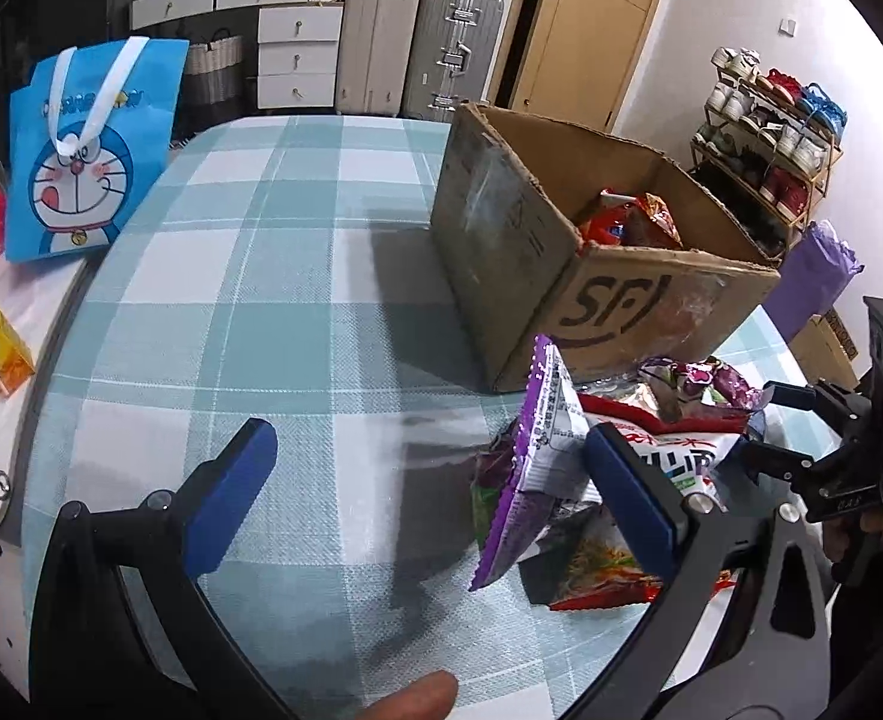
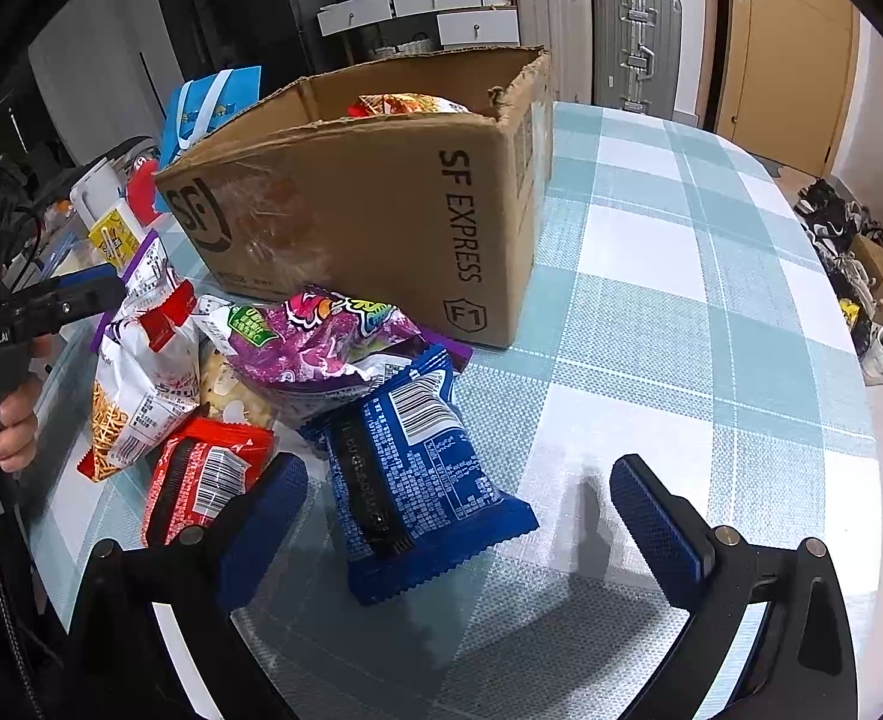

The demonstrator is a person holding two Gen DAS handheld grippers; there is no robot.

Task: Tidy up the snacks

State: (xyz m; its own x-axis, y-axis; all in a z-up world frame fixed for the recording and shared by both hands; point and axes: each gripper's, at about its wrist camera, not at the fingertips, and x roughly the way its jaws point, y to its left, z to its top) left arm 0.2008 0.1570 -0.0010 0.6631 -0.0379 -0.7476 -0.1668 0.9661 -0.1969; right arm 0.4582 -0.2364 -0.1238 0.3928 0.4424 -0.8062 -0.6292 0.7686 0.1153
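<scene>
L claw [image 1: 429,492] wide apart, empty | R claw [image 2: 459,516] wide apart, empty

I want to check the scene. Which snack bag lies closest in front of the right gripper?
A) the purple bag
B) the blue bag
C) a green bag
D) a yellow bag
B: the blue bag lies just ahead of the open right gripper, partly between its fingers.
</scene>
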